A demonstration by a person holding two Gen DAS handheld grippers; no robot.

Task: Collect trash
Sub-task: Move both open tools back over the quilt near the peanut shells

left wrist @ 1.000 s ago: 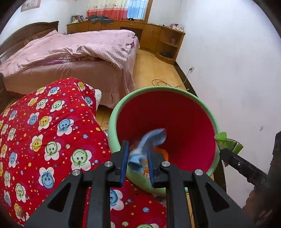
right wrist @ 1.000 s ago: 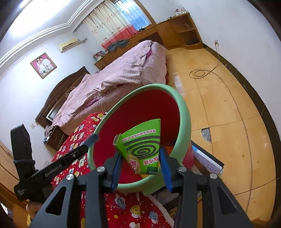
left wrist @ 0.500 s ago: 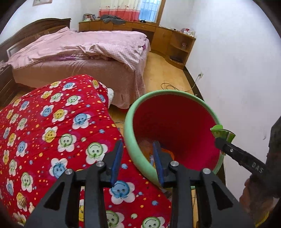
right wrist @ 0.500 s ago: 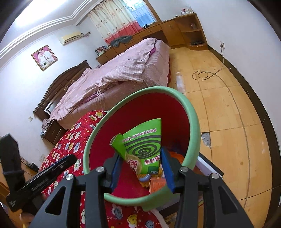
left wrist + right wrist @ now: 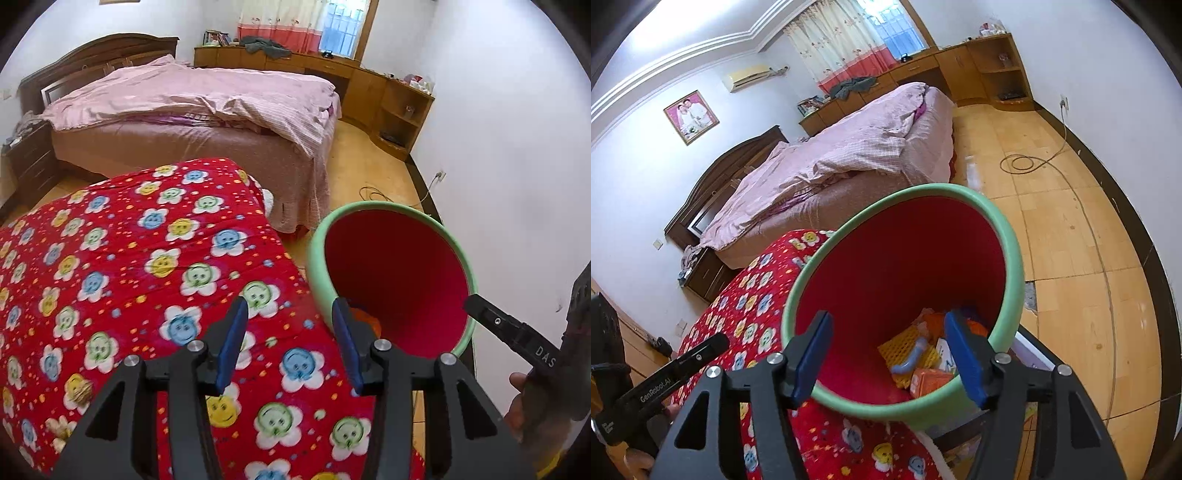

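So we've got both grippers up by the bin (image 5: pixel 1010 258) right now, the red one with the mint-green rim, which is tipped toward us at the edge of the red smiley-flower quilt (image 5: pixel 122 266).

Our left gripper (image 5: pixel 290 343) is over the quilt, right at the bin's near rim. Its jaws are opening and there's nothing between the blue pads (image 5: pixel 231 341), just quilt showing through the gap. The right-hand pad sits in front of the bin's lip.

Our right gripper (image 5: pixel 888 363) is pointing straight into the mouth of the bin. Jaws are opening here too, and they're empty: the pads (image 5: pixel 964 360) stand either side of the near rim without pressing on anything.

The trash is down in the bottom of the bin: a yellow foam net (image 5: pixel 905 349), a pale blue curled thing (image 5: pixel 912 356) lying on top of it, an orange packet (image 5: pixel 929 380), plus some white and orange bits behind the right pad that we can't really make out. From the left wrist view only a bit of orange (image 5: pixel 364 321) peeks out down there.

Background is the pink-covered bed (image 5: pixel 207 99), wood floor (image 5: pixel 1071 229) with a coiled cable (image 5: pixel 1021 162) running to a wall socket, and wooden cabinets (image 5: pixel 391 96) under the window.
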